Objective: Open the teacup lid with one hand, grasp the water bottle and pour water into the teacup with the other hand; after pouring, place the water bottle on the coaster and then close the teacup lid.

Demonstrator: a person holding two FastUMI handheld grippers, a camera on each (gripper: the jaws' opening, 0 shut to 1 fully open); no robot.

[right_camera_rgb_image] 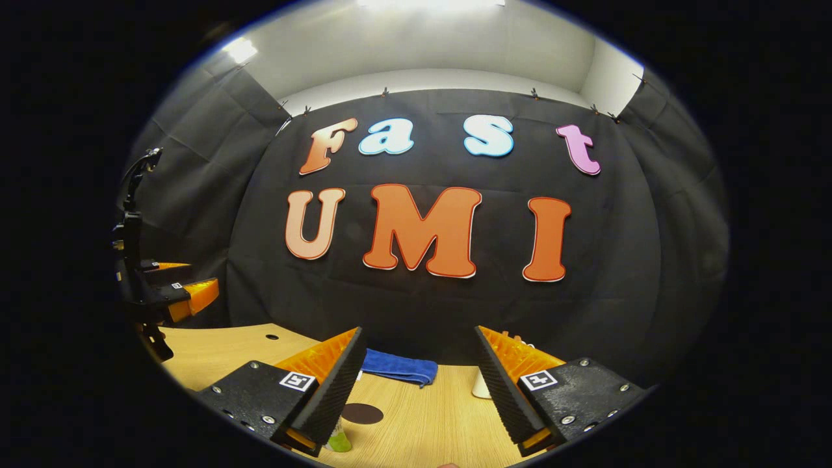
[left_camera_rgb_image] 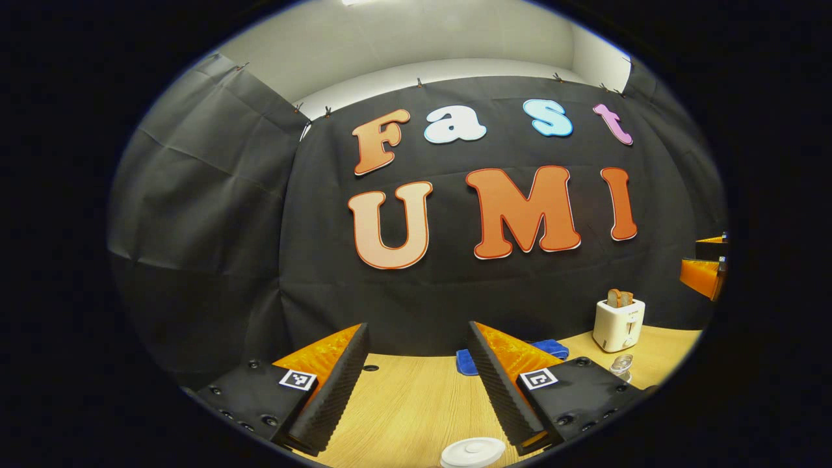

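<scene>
In the left gripper view the white round lid of the teacup (left_camera_rgb_image: 473, 452) sits at the bottom edge, just below and between my left gripper's fingers. The left gripper (left_camera_rgb_image: 417, 338) is open and holds nothing. In the right gripper view a dark round coaster (right_camera_rgb_image: 362, 413) lies on the wooden table between the fingers of my right gripper (right_camera_rgb_image: 418, 341), which is also open with nothing in it. A greenish piece of what looks like the water bottle (right_camera_rgb_image: 338, 442) peeks out beside the left finger, mostly hidden. The left gripper (right_camera_rgb_image: 172, 292) hangs at the far left, above the table.
A white toaster (left_camera_rgb_image: 619, 324) with bread stands at the back right, a small clear glass object (left_camera_rgb_image: 622, 364) in front of it. A blue cloth (right_camera_rgb_image: 398, 367) lies by the back wall. The wooden table (left_camera_rgb_image: 409, 403) spreads below. The right gripper (left_camera_rgb_image: 705, 270) shows at the right edge.
</scene>
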